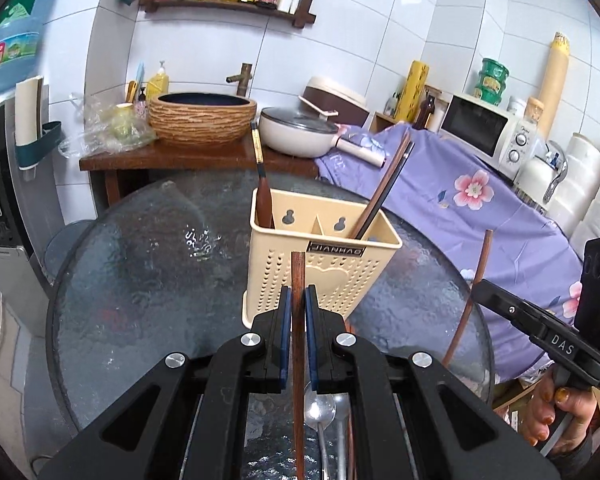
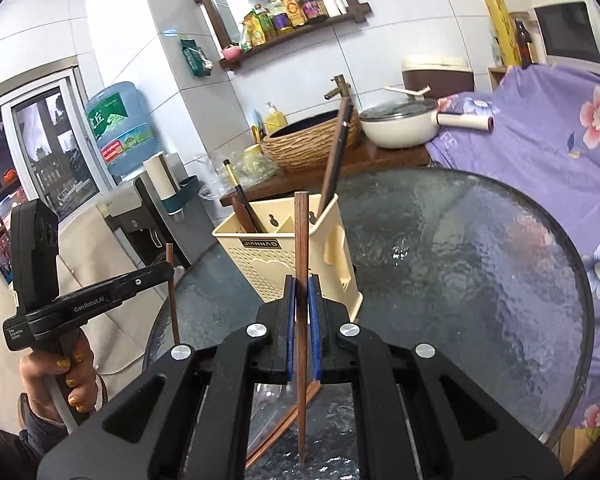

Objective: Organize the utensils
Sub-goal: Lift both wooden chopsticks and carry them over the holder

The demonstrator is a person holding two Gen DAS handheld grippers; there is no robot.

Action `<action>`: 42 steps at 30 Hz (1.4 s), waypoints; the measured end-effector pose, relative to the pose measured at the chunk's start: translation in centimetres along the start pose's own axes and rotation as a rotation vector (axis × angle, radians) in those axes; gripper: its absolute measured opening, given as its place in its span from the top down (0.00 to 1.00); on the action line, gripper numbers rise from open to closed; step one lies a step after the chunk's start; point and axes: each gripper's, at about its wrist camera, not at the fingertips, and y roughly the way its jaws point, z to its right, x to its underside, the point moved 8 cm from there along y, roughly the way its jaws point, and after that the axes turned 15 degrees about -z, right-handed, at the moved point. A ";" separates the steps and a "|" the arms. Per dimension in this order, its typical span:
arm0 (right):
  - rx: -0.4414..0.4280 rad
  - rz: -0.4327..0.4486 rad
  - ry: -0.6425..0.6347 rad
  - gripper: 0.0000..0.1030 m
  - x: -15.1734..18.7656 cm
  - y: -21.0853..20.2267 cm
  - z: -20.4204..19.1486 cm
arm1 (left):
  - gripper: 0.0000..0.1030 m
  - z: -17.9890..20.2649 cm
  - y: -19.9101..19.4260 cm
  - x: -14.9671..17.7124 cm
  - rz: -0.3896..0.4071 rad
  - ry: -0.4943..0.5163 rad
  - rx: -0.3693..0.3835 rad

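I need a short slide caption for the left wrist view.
Left tool grips a wooden chopstick upright before the beige utensil holder.

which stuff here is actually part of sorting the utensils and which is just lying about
Part of the job: beige utensil holder, chopstick in left gripper, chopstick in right gripper, spoons on glass table.

Just lying about: pan, microwave, basin.

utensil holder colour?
Pale yellow-beige utensil holder, perforated front with a heart outline; clearest in the left wrist view.
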 end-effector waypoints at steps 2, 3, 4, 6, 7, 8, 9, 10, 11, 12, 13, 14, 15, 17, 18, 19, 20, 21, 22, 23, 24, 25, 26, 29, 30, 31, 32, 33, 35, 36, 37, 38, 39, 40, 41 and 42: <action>0.000 0.007 -0.004 0.93 -0.1 -0.3 -0.2 | 0.94 -0.1 -0.4 -0.2 0.003 0.001 0.006; 0.002 0.010 -0.008 0.93 -0.2 -0.5 -0.4 | 0.94 0.0 -0.5 -0.3 0.007 0.002 0.006; 0.003 0.014 -0.010 0.93 -0.3 -0.6 -0.4 | 0.94 0.0 -0.7 -0.3 0.010 0.003 0.007; 0.004 0.019 -0.013 0.93 -0.5 -0.9 -0.5 | 0.94 0.0 -0.9 -0.4 0.017 0.003 0.005; 0.004 0.021 -0.015 0.93 -0.6 -1.0 -0.5 | 0.94 -0.2 -1.0 -0.4 0.020 0.002 0.005; 0.007 0.025 -0.019 0.93 -0.7 -1.1 -0.6 | 0.94 -0.2 -1.1 -0.5 0.023 0.001 0.006; 0.009 0.029 -0.025 0.93 -0.9 -1.3 -0.7 | 0.94 -0.2 -1.3 -0.6 0.028 0.002 0.005; 0.012 0.029 -0.031 0.93 -1.0 -1.4 -0.9 | 0.94 -0.2 -1.5 -0.6 0.032 0.004 0.005; 0.013 0.028 -0.035 0.93 -1.0 -1.4 -0.9 | 0.94 -0.2 -1.6 -0.6 0.034 0.006 0.006; 0.014 0.029 -0.039 0.93 -1.1 -1.5 -0.9 | 0.94 -0.1 -1.8 -0.8 0.040 0.009 0.006; 0.015 0.031 -0.043 0.93 -1.2 -1.6 -1.1 | 0.94 -0.2 -2.0 -0.8 0.043 0.011 0.006; 0.016 0.033 -0.049 0.93 -1.3 -1.8 -1.3 | 0.94 -0.1 -2.3 -1.0 0.050 0.015 0.005; 0.017 0.037 -0.055 0.93 -1.5 -1.9 -1.5 | 0.94 0.0 -2.6 -1.1 0.057 0.017 0.004; 0.016 0.041 -0.064 0.93 -2.0 -2.3 -1.8 | 0.94 0.0 -3.2 -1.5 0.072 0.020 0.003; 0.012 0.042 -0.066 0.93 -2.3 -2.5 -2.0 | 0.94 0.0 -3.5 -1.7 0.079 0.021 0.002; 0.008 0.042 -0.068 0.93 -2.5 -2.6 -2.1 | 0.94 0.0 -3.9 -2.0 0.088 0.025 0.000; 0.006 0.043 -0.071 0.93 -2.7 -2.8 -2.3 | 0.94 0.1 -4.2 -2.2 0.096 0.029 -0.003; 0.007 0.045 -0.076 0.93 -3.0 -3.0 -2.4 | 0.94 0.1 -4.6 -2.5 0.104 0.032 -0.005; 0.009 0.047 -0.080 0.93 -3.3 -3.2 -2.6 | 0.94 0.2 -4.9 -2.7 0.111 0.035 -0.006; 0.007 0.051 -0.083 0.93 -3.7 -3.4 -2.8 | 0.94 0.3 -5.1 -2.8 0.116 0.038 -0.006; 0.003 0.053 -0.084 0.93 -4.0 -3.6 -2.9 | 0.94 0.4 -5.5 -3.0 0.124 0.041 -0.007; -0.002 0.053 -0.086 0.93 -4.3 -3.7 -3.1 | 0.94 0.6 -5.8 -3.4 0.133 0.046 -0.010; -0.006 0.053 -0.088 0.93 -4.7 -3.8 -3.3 | 0.94 0.7 -6.1 -3.6 0.139 0.050 -0.013; 0.002 0.070 -0.100 0.93 -6.1 -4.6 -3.7 | 0.94 1.5 -7.0 -4.4 0.163 0.071 -0.023; 0.001 0.075 -0.105 0.93 -6.5 -4.9 -3.8 | 0.94 1.9 -7.4 -4.9 0.175 0.082 -0.029; 0.001 0.085 -0.109 0.93 -7.2 -5.2 -4.0 | 0.94 2.2 -7.9 -5.4 0.187 0.093 -0.033; 0.001 0.090 -0.112 0.93 -7.6 -5.5 -4.1 | 0.94 2.5 -8.3 -5.9 0.197 0.100 -0.035; 0.000 0.101 -0.119 0.93 -8.3 -5.8 -4.5 | 0.94 2.7 -8.7 -6.4 0.205 0.104 -0.037; 0.005 0.131 -0.126 0.93 -10.0 -6.7 -5.0 | 0.94 3.2 -9.7 -7.9 0.228 0.108 -0.036; 0.004 0.140 -0.126 0.93 -10.6 -7.1 -5.2 | 0.94 3.3 -10.0 -8.4 0.235 0.108 -0.035; -0.001 0.149 -0.124 0.93 -11.6 -7.5 -5.4 | 0.94 3.5 -10.6 -9.2 0.246 0.105 -0.030; -0.006 0.155 -0.121 0.93 -12.1 -7.7 -5.5 | 0.94 3.6 -11.1 -9.9 0.256 0.099 -0.020; -0.010 0.166 -0.112 0.93 -13.0 -8.1 -5.6 | 0.94 3.6 -11.7 -10.6 0.267 0.092 -0.012; -0.010 0.183 -0.106 0.93 -13.8 -8.5 -5.7 | 0.94 3.6 -12.2 -11.2 0.278 0.084 -0.007; -0.006 0.199 -0.105 0.93 -14.4 -8.9 -5.8 | 0.94 3.5 -12.6 -11.7 0.290 0.077 -0.004; 0.000 0.220 -0.103 0.93 -15.0 -9.2 -5.8 | 0.94 3.4 -13.4 -12.5 0.313 0.064 -0.005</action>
